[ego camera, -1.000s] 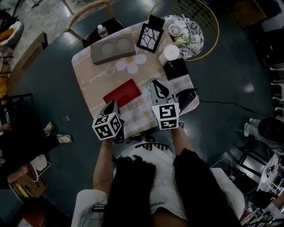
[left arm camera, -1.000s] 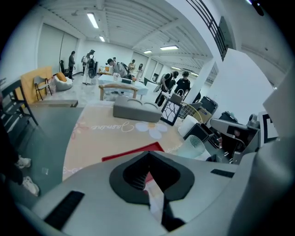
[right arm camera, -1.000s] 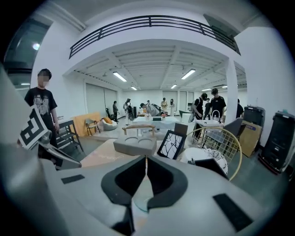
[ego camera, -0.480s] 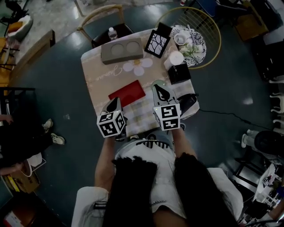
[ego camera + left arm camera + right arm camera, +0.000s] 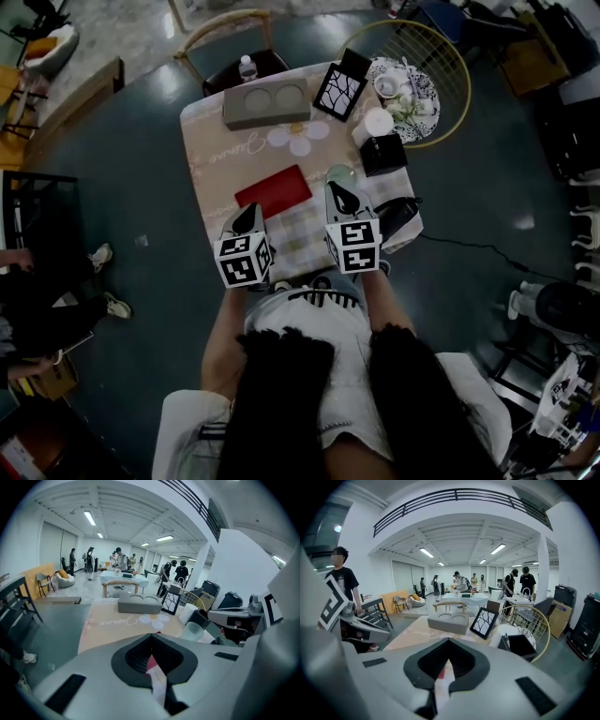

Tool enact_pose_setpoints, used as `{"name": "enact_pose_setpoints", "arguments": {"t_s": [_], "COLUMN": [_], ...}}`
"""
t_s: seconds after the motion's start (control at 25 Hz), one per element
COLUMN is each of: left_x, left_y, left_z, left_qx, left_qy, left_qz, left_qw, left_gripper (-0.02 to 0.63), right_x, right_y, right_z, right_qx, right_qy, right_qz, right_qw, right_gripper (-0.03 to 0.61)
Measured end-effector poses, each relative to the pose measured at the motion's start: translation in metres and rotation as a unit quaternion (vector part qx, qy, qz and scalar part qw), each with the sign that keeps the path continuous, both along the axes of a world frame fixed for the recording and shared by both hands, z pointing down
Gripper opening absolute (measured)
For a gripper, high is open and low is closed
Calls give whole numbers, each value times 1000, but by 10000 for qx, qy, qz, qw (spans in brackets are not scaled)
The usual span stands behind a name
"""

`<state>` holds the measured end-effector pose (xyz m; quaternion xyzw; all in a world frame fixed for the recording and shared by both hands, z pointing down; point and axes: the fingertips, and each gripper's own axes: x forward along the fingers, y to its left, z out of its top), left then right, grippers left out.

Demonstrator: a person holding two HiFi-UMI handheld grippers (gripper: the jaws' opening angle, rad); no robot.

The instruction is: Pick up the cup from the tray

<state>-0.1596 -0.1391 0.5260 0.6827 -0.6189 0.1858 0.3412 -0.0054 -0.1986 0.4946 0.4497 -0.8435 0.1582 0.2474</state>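
Down at the near edge of the table, both grippers hang side by side over the checked end of the beige flower-print tablecloth (image 5: 211, 159). The left gripper (image 5: 248, 217) has its jaws pressed together, with nothing caught between them. The right gripper (image 5: 339, 195) is the same, tips closed on each other and empty. Both point up the table towards the grey moulded tray with two round wells (image 5: 266, 103) at the far end.

Moving outward, a flat red rectangular mat (image 5: 274, 190) lies between the grippers and the tray, closer to the grippers. Just ahead of the right gripper's tips, well to the near right of the tray, a frosted see-through cup (image 5: 342, 174) stands upright on the cloth.

Past it sits a black square box (image 5: 382, 155). Just beside the box on its far side is the white cup (image 5: 378, 123), upright on the cloth. It stands off the tray's near right corner, apart from the tray and not in either well.

Level with the tray, at its right end, a black frame with a white cracked pattern (image 5: 340, 90) stands propped. Further right of the tray is a black-speckled white plate (image 5: 419, 94) holding a small white cup (image 5: 385, 86) and pale flowers. The plate is close by a gold wire chair (image 5: 427, 42), but whether it rests on the table or on the chair I can't tell.

Behind the tray, a clear plastic bottle (image 5: 247, 67) stands on the dark seat of a wooden chair (image 5: 220, 23).
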Motion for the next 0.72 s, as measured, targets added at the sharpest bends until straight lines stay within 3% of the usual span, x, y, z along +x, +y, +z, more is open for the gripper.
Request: {"name": "enact_pose_setpoints", "arguments": {"t_s": [0.72], "left_x": [5], "left_y": [16], "left_z": [3], "left_qx": [-65], "left_qy": [166], "left_qz": [-154], "left_qw": [9997], "left_gripper": [6], "right_x": [1], "right_y": [12], "right_z": [16], "right_qx": [-162], "right_qy": [103], "right_qz": [-209], "right_qw": [9996], "right_gripper": [4]}}
